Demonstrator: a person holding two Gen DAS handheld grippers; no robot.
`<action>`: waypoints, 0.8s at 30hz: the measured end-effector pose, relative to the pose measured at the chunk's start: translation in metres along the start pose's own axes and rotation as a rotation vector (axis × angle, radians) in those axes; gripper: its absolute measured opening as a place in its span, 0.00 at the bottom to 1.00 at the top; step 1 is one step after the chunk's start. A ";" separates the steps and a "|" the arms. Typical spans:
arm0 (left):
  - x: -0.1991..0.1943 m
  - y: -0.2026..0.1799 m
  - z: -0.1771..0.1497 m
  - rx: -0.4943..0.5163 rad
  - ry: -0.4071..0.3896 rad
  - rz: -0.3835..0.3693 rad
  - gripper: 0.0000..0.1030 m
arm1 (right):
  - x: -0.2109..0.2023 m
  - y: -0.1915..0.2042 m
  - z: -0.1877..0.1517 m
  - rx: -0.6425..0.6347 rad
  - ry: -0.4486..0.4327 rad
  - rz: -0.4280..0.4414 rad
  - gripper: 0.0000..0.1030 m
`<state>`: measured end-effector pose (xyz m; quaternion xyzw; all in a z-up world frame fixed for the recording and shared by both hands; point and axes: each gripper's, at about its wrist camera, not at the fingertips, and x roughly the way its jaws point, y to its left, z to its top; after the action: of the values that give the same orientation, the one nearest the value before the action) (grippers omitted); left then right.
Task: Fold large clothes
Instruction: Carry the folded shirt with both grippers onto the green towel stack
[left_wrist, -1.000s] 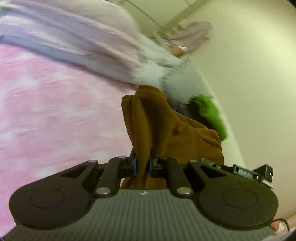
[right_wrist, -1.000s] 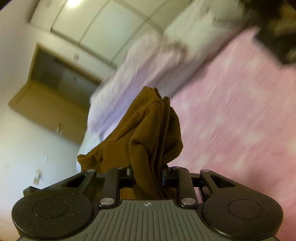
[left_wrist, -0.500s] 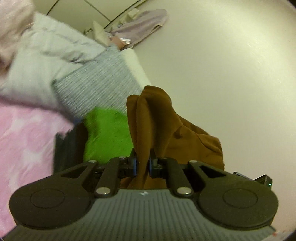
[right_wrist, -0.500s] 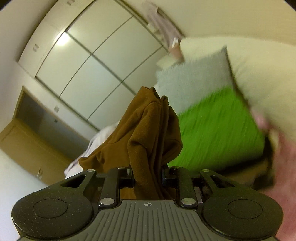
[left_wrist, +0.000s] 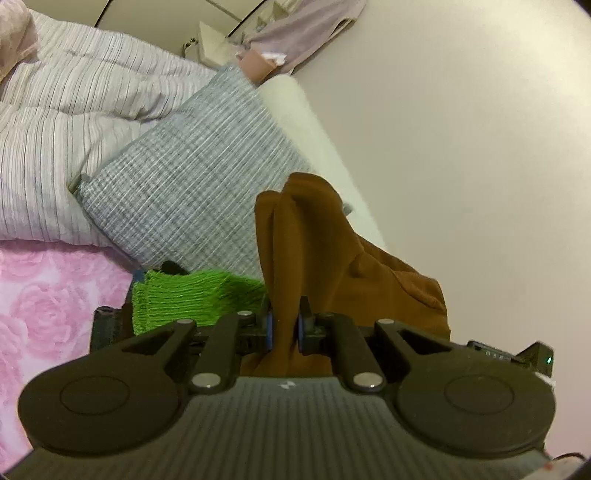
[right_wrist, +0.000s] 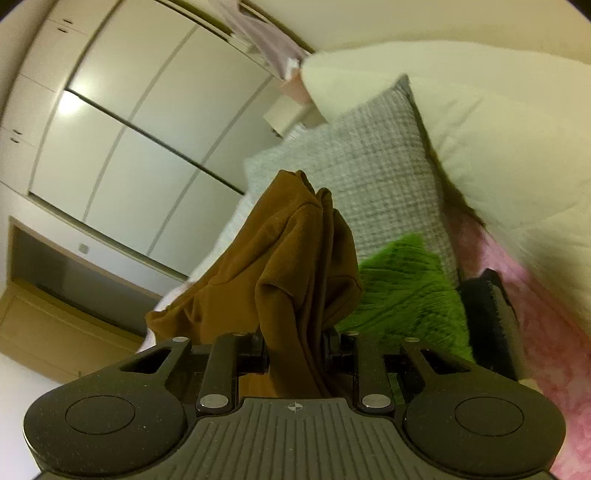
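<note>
1. Left wrist view: the left gripper (left_wrist: 283, 325) has its jaws pinched tight on a fold of the brown garment (left_wrist: 306, 236), which stands up toward 12 o'clock and spills away toward 3 o'clock.
2. At 10 o'clock of that grip lies a green knit (left_wrist: 192, 295), with a grey checked pillow (left_wrist: 192, 173) behind it and a striped duvet (left_wrist: 74, 122) further round at 10 o'clock.
3. A pink rose sheet (left_wrist: 48, 306) fills 9 o'clock.
4. Right wrist view: the right gripper (right_wrist: 295, 350) clamps a thicker bunch of the same garment (right_wrist: 288, 258); the green knit (right_wrist: 406, 291) sits at 2 o'clock, white wardrobe doors (right_wrist: 147, 129) at 10 o'clock.
</note>
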<state>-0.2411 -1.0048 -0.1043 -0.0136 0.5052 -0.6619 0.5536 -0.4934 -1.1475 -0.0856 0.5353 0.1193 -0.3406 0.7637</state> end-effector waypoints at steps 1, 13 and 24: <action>0.005 0.004 -0.002 -0.005 0.010 0.007 0.08 | 0.001 -0.004 0.000 0.000 0.009 -0.018 0.22; -0.027 -0.015 -0.036 0.221 -0.165 0.222 0.15 | -0.028 0.028 -0.071 -0.493 -0.269 -0.319 0.48; 0.016 -0.048 -0.116 0.488 -0.013 0.289 0.15 | -0.008 0.029 -0.187 -0.763 -0.239 -0.386 0.30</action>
<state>-0.3490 -0.9468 -0.1365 0.1877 0.3241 -0.6781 0.6324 -0.4466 -0.9707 -0.1341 0.1401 0.2452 -0.4680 0.8374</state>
